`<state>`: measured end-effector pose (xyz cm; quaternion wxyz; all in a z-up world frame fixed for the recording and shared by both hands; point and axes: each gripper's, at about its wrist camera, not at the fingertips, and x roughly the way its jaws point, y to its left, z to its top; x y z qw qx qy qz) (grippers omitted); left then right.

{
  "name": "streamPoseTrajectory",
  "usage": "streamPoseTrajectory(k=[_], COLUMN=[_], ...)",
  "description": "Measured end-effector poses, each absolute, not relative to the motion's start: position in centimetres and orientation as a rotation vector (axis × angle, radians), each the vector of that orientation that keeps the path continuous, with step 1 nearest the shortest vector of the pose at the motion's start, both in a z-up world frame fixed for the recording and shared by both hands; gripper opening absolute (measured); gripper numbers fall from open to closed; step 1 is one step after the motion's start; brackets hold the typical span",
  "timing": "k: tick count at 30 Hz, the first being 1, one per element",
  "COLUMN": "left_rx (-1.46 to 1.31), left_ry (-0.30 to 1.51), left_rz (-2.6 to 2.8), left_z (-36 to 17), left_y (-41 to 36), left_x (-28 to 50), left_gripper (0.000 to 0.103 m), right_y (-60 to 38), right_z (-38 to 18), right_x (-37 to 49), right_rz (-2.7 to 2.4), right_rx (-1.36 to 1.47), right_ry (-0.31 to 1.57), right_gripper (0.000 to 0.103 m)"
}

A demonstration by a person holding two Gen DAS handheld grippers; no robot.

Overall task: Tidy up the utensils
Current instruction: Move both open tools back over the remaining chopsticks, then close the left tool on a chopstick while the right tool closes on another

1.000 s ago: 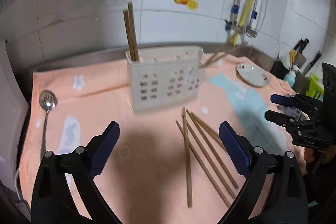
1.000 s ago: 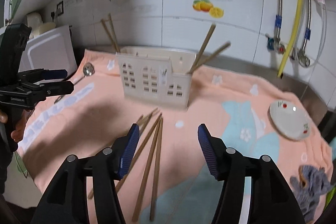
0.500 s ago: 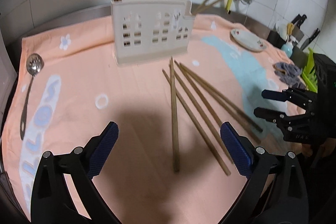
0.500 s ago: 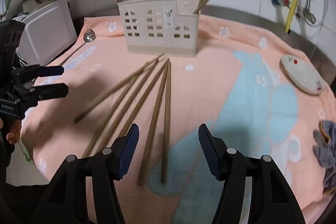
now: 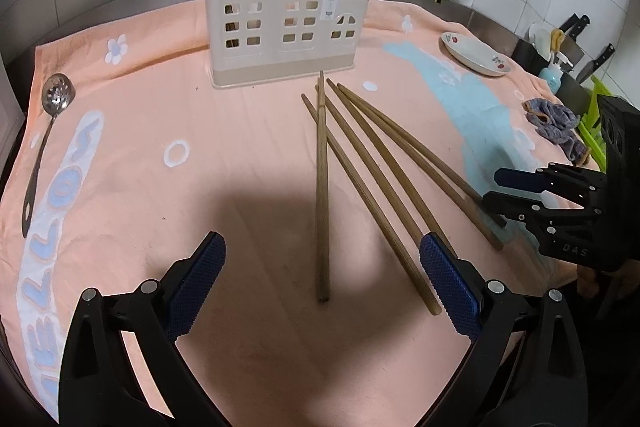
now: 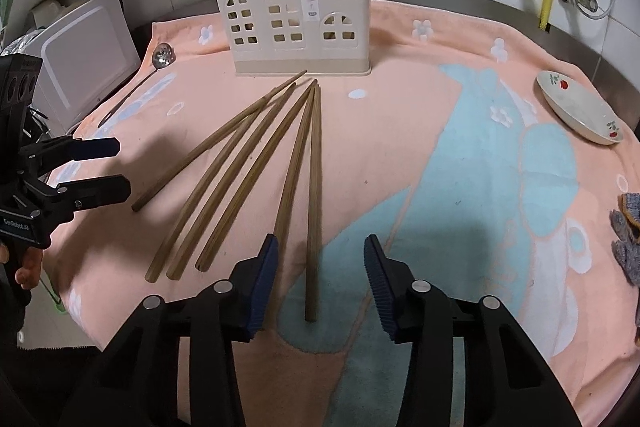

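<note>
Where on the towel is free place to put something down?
Free: the peach towel between the slotted metal spoon and the loose wooden chopsticks; also the blue patch between them and the white saucer. Crowded: before the beige holder.

towel (image 5: 248,163) peach | plate (image 6: 576,107) white | rag (image 5: 556,123) grey | knives (image 5: 588,43)

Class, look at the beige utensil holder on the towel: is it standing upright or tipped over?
Upright. The utensil holder stands on its flat base, chopsticks poking from its top.

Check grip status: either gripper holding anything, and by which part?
Nothing held. Left gripper and right gripper are both open, each straddling a chopstick's near end; the right's jaws have just been closing.
</note>
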<state>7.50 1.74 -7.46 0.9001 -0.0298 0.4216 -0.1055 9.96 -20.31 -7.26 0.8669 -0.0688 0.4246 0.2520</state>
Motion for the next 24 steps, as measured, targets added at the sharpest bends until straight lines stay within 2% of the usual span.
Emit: streamPoseTrajectory(k=[9, 22, 24], left_rx=[-0.057, -0.067, -0.071], left_ry=[0.875, 0.87, 0.871], left_rz=[-0.208, -0.203, -0.209], left_z=[-7.8, -7.9, -7.9], left_y=[1.4, 1.6, 1.6], left_x=[7.5, 7.5, 7.6], left_gripper=[0.096, 0.095, 0.091], right_y=[-19.7, -19.4, -19.4], right_z=[-8.1, -8.5, -8.5], right_x=[10.3, 10.5, 10.5], right_rz=[0.541, 0.544, 0.542], right_rx=[-0.132, -0.127, -0.126], right_ry=[0.909, 0.917, 0.916], right_gripper=[0.025, 0.02, 0.02])
